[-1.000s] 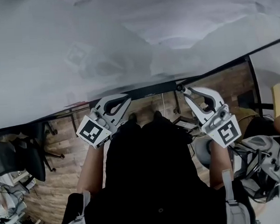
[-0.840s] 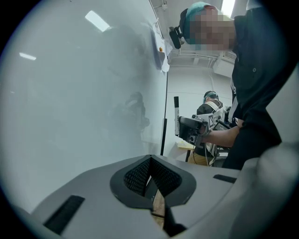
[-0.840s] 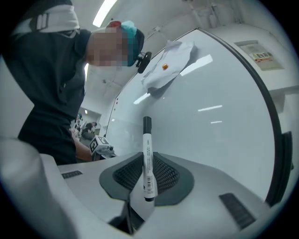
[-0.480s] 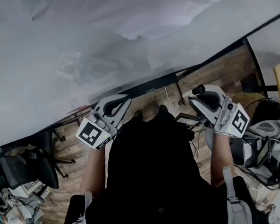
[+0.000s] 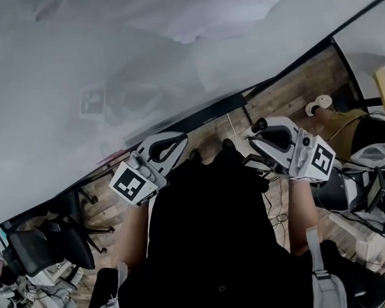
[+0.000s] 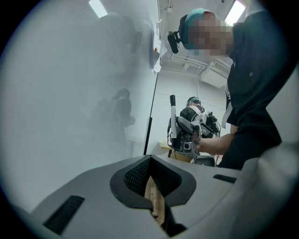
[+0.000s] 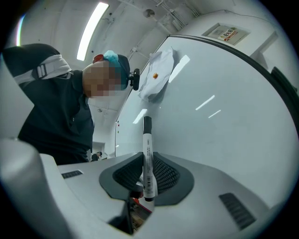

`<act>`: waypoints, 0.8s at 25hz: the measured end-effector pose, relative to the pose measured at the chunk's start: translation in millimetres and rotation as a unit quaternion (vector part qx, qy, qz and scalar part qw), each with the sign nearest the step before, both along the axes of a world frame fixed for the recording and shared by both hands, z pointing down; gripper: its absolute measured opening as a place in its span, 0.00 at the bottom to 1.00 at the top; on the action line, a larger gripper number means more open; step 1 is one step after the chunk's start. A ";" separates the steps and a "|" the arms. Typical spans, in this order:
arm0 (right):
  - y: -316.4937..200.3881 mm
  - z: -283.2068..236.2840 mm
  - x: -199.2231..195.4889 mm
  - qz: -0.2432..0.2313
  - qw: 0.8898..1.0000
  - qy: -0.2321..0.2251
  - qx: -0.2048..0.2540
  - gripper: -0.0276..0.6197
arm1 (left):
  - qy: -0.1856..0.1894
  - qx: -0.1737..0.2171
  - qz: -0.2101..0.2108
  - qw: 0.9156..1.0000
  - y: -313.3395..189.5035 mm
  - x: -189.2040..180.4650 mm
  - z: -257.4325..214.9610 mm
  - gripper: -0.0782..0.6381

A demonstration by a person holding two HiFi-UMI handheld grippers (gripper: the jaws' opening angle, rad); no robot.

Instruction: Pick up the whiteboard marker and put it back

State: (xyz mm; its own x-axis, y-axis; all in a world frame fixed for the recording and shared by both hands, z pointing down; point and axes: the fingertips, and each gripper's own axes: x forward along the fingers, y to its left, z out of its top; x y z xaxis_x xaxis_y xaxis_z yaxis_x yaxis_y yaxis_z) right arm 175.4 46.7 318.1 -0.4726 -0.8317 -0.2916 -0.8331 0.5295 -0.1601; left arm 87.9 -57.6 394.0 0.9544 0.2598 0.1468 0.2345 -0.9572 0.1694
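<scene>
- Right gripper [image 7: 148, 158]: jaws closed on the marker [image 7: 147, 140], gripped low on the barrel.
- Marker stands up out of the jaws, black end uppermost. Its lower end shows just below the pads. There is print on the white barrel, too small to read.
- Marker is in the air in front of the whiteboard [image 7: 224, 121]. Cannot tell from any view whether the tip touches the board.
- Left gripper [image 6: 150, 162]: jaws together with nothing between them. Only a sliver of wood floor [image 5: 305, 84] shows through the gap behind.
- Left gripper view shows the right gripper off to the right, marker upright in it, with the board to the left.
- Head view: both grippers are held out ahead of the person's dark torso, left and right, well apart and near the board's lower edge.
- White crumpled cloth or paper [image 7: 156, 72] sits high on the board, with a small orange spot on it.
- Black office chair [image 5: 61, 236] on the floor, lower left.
</scene>
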 end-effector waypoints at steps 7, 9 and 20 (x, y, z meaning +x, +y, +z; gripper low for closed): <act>-7.9 4.1 -33.1 0.016 1.000 -0.010 -0.006 0.15 | 0.016 0.016 0.072 0.997 20.5 -11.5 1.5 0.13; -8.9 8.0 -37.4 0.026 1.000 -0.008 -0.011 0.15 | 0.014 0.020 0.095 0.995 23.8 -12.3 3.9 0.13; -22.0 17.5 -31.1 0.075 0.994 0.060 -0.060 0.15 | 0.020 0.030 0.167 0.985 32.2 -9.9 5.1 0.13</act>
